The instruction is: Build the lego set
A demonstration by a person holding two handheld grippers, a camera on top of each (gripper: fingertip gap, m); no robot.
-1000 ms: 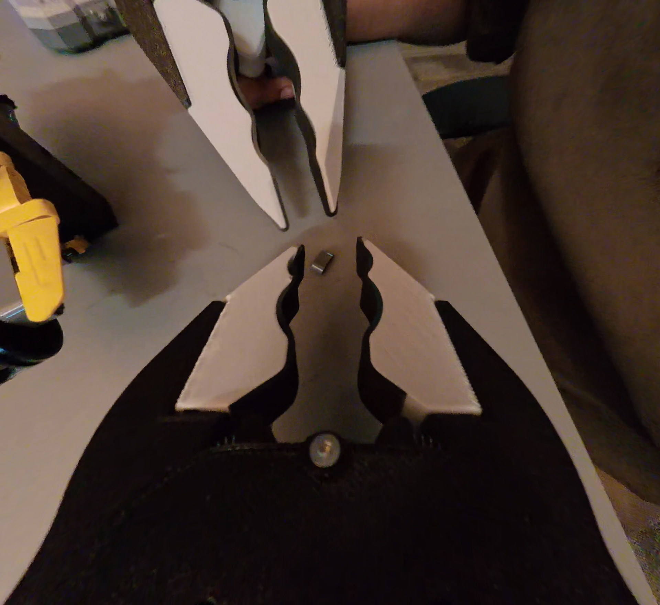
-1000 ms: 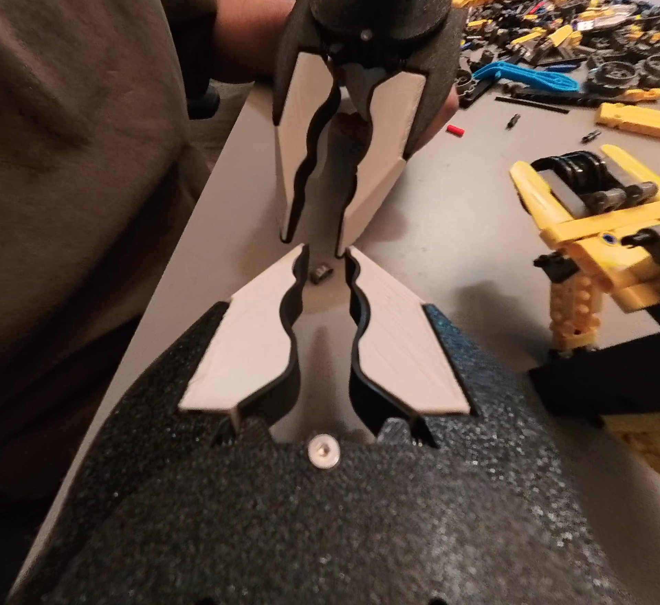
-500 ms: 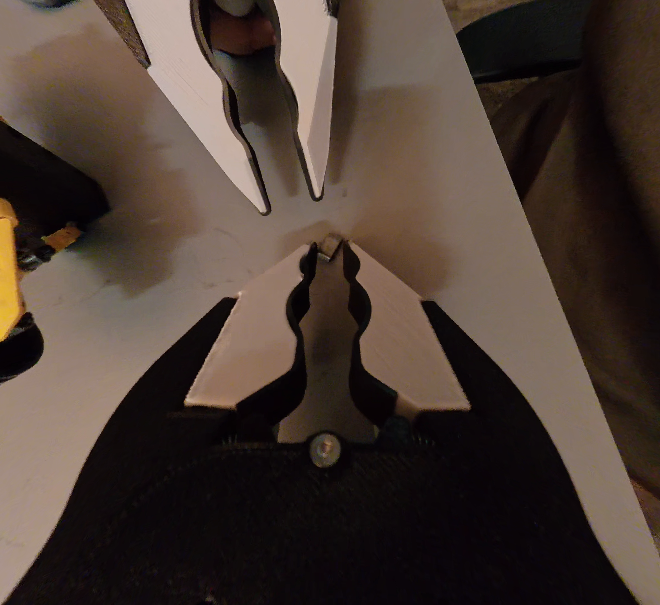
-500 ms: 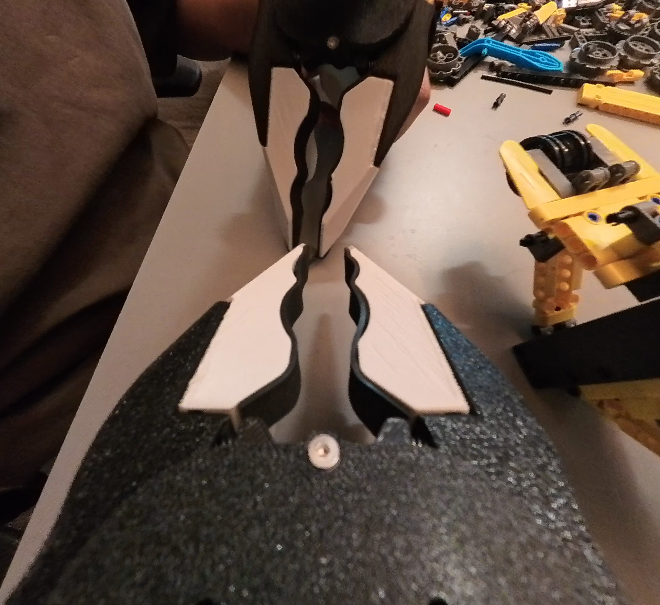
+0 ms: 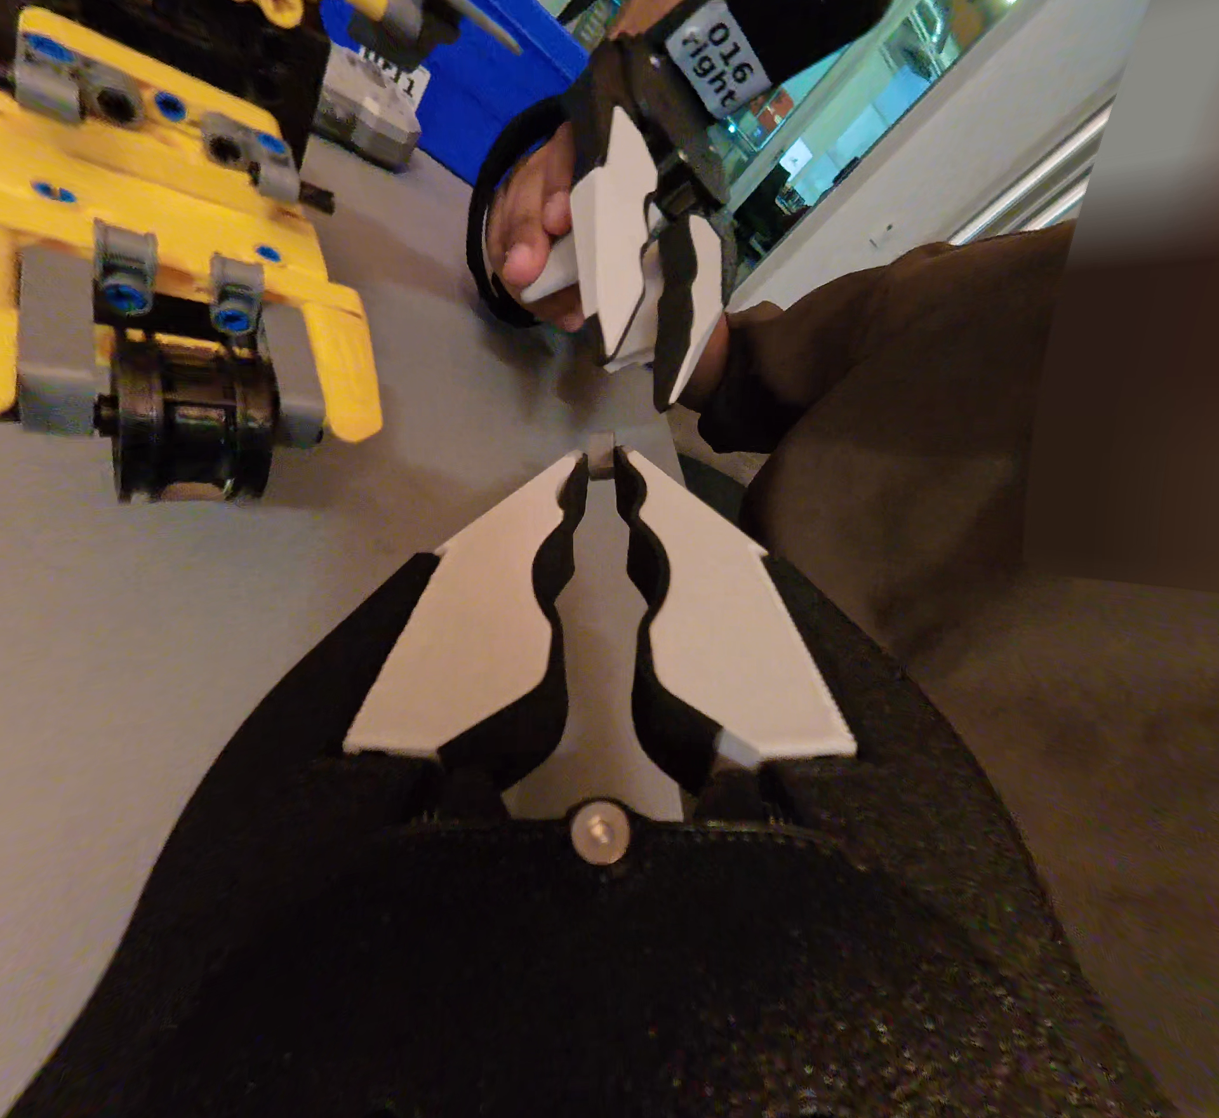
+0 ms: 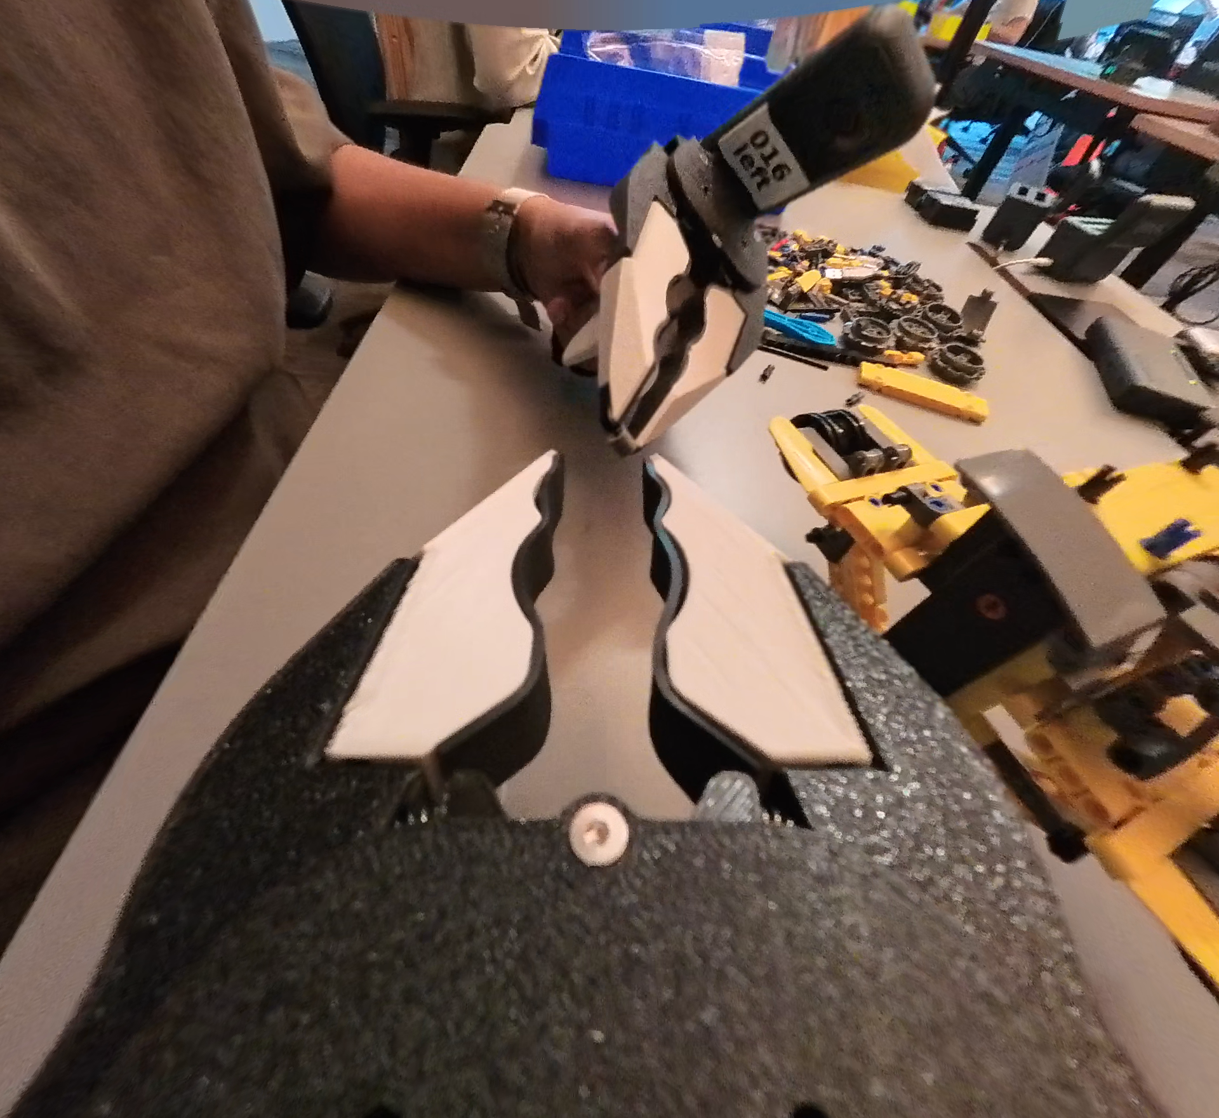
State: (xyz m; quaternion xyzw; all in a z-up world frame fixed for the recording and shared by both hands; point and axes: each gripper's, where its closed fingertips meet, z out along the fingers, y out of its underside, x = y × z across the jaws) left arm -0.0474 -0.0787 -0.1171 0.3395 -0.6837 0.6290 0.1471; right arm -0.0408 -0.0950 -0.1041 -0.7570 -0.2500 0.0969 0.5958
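A grey table point(image 6: 409, 427) is bearing a blue bin point(image 6: 613, 117) at upper centre, contents unclear. The left gripper point(image 5: 600, 465) is pinching a small grey brick piece point(image 5: 601, 461) at its tips; the right gripper point(image 6: 601, 460) is gaping empty.

Workshop — brick parts point(image 6: 877, 308), blue bins point(image 6: 633, 117) on tables point(image 6: 1055, 394).

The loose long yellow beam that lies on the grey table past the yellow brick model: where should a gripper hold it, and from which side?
Probably grip the long yellow plastic beam across its narrow width near the middle, coming from above. It lies flat on the grey table, so its long side faces offer parallel surfaces. Its near side looks freer; black wheels lie close behind.
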